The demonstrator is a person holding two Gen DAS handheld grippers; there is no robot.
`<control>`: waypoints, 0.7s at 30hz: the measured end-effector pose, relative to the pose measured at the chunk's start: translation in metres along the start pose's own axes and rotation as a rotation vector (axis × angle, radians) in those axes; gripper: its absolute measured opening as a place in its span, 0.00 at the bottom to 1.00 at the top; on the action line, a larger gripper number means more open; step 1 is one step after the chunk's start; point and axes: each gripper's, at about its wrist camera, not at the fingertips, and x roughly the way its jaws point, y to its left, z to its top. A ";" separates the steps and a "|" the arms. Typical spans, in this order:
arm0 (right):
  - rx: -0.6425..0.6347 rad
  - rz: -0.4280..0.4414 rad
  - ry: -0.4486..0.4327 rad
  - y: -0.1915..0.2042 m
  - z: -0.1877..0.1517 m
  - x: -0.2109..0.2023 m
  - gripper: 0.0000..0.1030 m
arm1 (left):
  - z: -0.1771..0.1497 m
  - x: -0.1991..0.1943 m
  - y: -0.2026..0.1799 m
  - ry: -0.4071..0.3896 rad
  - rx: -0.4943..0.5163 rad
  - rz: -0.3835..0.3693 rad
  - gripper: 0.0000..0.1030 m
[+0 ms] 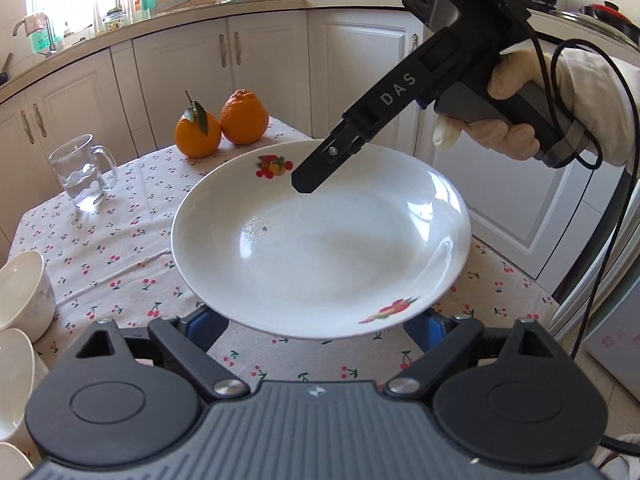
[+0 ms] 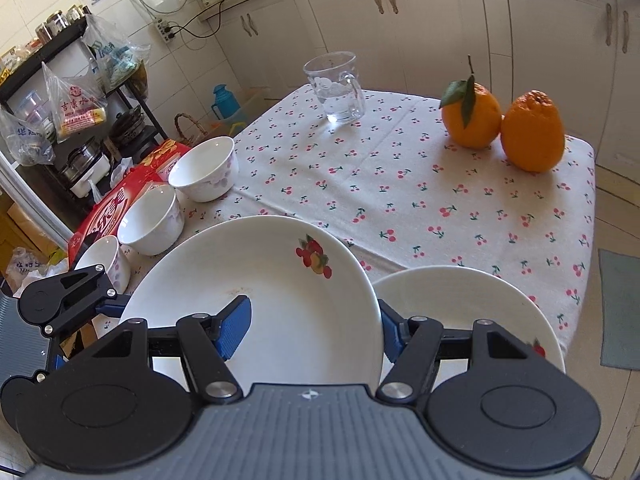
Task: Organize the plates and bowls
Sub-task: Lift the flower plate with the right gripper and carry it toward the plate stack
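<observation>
A white plate (image 1: 320,248) with fruit decals hangs above the cherry-print tablecloth (image 1: 120,248). My right gripper (image 1: 308,180) reaches in from the upper right and is shut on the plate's far rim. In the right wrist view one blue finger (image 2: 236,328) lies inside the plate (image 2: 260,280), the other behind its edge, with the right gripper (image 2: 312,332) clamped. My left gripper (image 1: 314,328) stands open, its fingertips hidden under the plate's near rim. A second white plate (image 2: 460,308) lies on the table to the right. Three white bowls (image 2: 204,170) line the table's left edge.
Two oranges (image 2: 504,124) and a glass mug (image 2: 338,88) with water stand at the far end of the table. A red box (image 2: 120,208) and a cluttered shelf (image 2: 60,92) lie beyond the bowls. White cabinets (image 1: 180,72) ring the room.
</observation>
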 end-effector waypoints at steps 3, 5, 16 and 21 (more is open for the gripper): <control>0.024 -0.018 -0.015 -0.008 -0.010 -0.010 0.69 | 0.004 0.005 -0.006 0.004 0.021 -0.024 0.90; 0.040 -0.030 -0.021 -0.014 -0.017 -0.017 0.69 | 0.008 0.010 -0.010 0.006 0.037 -0.039 0.90; 0.115 -0.074 -0.044 -0.044 -0.040 -0.033 0.69 | 0.020 0.033 -0.023 0.025 0.086 -0.086 0.90; 0.137 -0.083 -0.040 -0.055 -0.046 -0.032 0.69 | 0.023 0.040 -0.024 0.037 0.090 -0.090 0.90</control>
